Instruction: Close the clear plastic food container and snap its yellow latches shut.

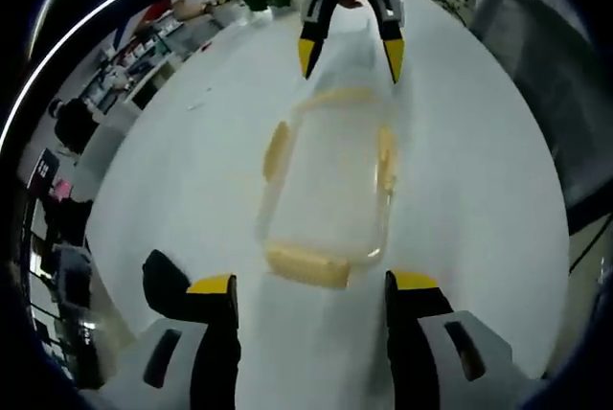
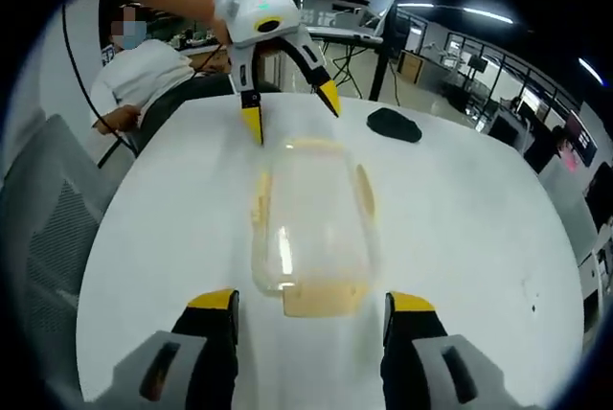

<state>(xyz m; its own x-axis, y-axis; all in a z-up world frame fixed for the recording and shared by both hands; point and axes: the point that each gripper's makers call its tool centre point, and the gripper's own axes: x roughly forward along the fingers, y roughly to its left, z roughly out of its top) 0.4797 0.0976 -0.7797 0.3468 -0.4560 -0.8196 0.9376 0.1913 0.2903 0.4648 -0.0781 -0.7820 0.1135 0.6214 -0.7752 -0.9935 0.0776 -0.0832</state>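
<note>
Two grippers face each other across one clear container (image 1: pixel 330 190), which sits lengthwise between them on the white table (image 1: pixel 479 142). We read that as a setup for working both ends at once: each short end carries a yellow latch (image 1: pixel 306 264), and each claw lines up with its own end. In the left gripper view the left gripper (image 1: pixel 311 290) has its jaws spread wide, holding nothing, the near latch just ahead of its tips. The right gripper (image 2: pixel 311 309) is likewise wide open and empty, its near latch (image 2: pixel 324 298) just in front. We see more yellow latches along the long sides. The lid looks to be on, though we cannot tell if any latch is snapped. A dark object (image 2: pixel 394 124) lies well apart. No label or writing that we can read.
</note>
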